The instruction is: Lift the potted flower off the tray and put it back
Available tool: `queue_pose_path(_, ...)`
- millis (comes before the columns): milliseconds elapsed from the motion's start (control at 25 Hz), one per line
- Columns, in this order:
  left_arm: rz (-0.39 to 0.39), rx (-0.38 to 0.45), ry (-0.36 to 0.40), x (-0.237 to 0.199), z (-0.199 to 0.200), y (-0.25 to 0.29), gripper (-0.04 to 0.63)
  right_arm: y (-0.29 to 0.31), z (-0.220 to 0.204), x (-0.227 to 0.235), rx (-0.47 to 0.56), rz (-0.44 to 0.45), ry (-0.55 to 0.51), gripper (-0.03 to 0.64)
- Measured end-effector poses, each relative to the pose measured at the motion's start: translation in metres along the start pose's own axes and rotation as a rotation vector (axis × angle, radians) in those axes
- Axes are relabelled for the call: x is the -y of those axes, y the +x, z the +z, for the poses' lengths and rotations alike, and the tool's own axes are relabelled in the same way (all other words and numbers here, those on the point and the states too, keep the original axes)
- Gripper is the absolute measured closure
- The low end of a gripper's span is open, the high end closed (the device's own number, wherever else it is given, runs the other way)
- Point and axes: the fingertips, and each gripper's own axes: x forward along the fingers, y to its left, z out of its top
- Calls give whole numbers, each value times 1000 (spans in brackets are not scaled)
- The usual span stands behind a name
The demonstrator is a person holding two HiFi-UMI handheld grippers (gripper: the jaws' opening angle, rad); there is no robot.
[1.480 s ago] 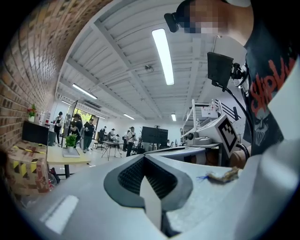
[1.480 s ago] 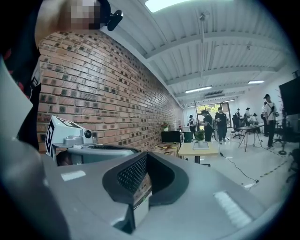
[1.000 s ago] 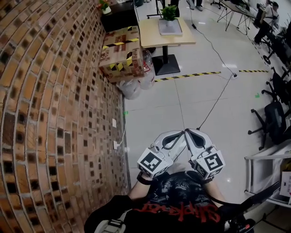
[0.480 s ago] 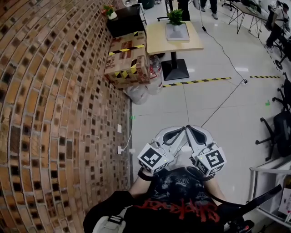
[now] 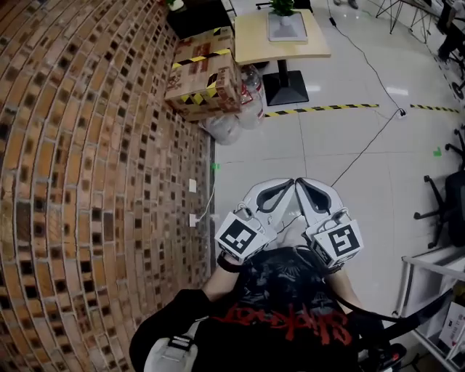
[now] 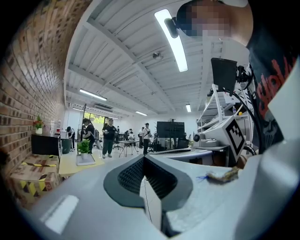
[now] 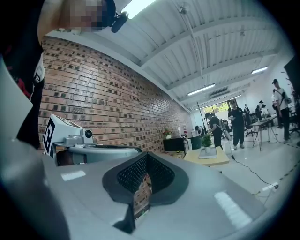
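Near, before the person's black printed shirt (image 5: pixel 283 320), the left gripper (image 5: pixel 288 187) and right gripper (image 5: pixel 301 187) sit side by side, tips nearly touching. Far off, the potted flower (image 5: pixel 282 6) stands on its tray (image 5: pixel 286 33) on a wooden table (image 5: pixel 251 45), right of a taped cardboard box (image 5: pixel 203 73) by the brick wall (image 5: pixel 87 182).

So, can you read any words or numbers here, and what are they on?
Shirt: red lettering, too stylised to read.
Box: print too small to read.
Left cube and right cube: black square patterns, no words.
No text here reads clearly.
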Motion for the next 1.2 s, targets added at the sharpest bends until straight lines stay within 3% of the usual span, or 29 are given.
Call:
queue_pose_path(320, -12, 8, -12, -59, -3, 2, 592, 56, 3, 4, -15, -4, -4, 615)
queue_pose_path(720, -111, 82, -14, -123, 13, -12, 592, 117, 19, -6, -34, -24, -105, 615)
queue_pose_path(920, -95, 109, -41, -154, 13, -25, 592, 148, 17, -17, -55, 7, -113, 617)
queue_pose_path(1200, -138, 118, -28, -192, 12, -48, 594, 190, 14, -35, -67, 46, -123, 617)
